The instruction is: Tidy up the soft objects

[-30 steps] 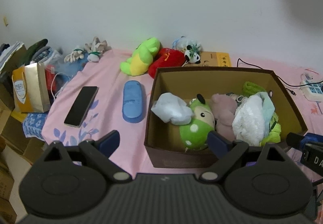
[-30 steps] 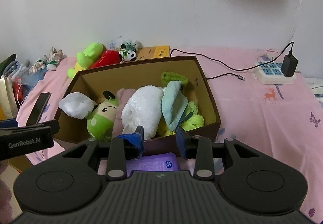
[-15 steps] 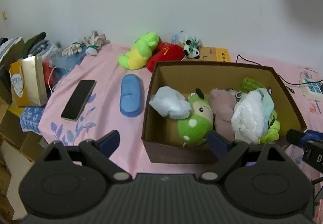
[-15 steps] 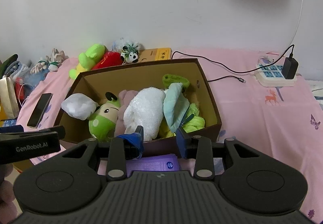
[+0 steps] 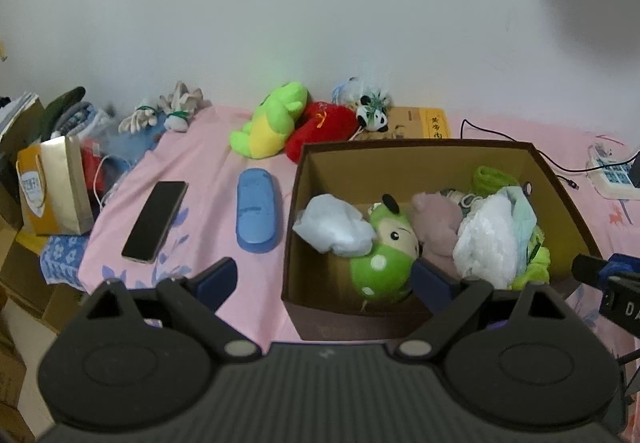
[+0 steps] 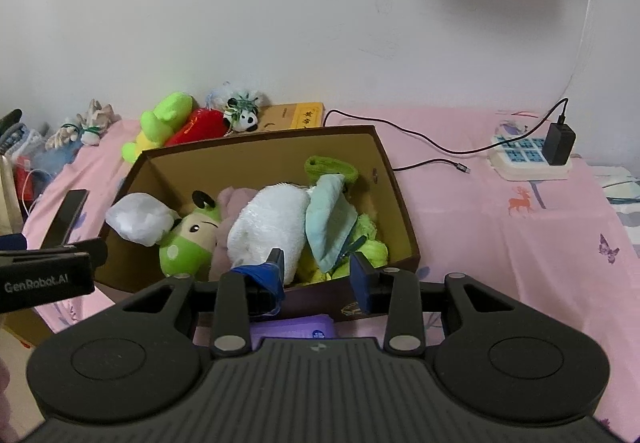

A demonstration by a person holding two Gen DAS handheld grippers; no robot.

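Both grippers are backing away from the cardboard box at frame centre, toys already inside; left gripper is spread wide, right gripper is parted, both empty. Green plush is lying behind the box, awaiting collection.

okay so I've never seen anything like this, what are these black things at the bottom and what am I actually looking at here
Each black shape is a hand-held two-finger gripper with a camera looking along its fingers. One picture comes from the left gripper, one from the right gripper. Both are open and hold nothing. Ahead, on a pink sheet, stands a cardboard box full of soft things, including a green doll and a white towel. More plush toys, like a green frog, lie behind it.
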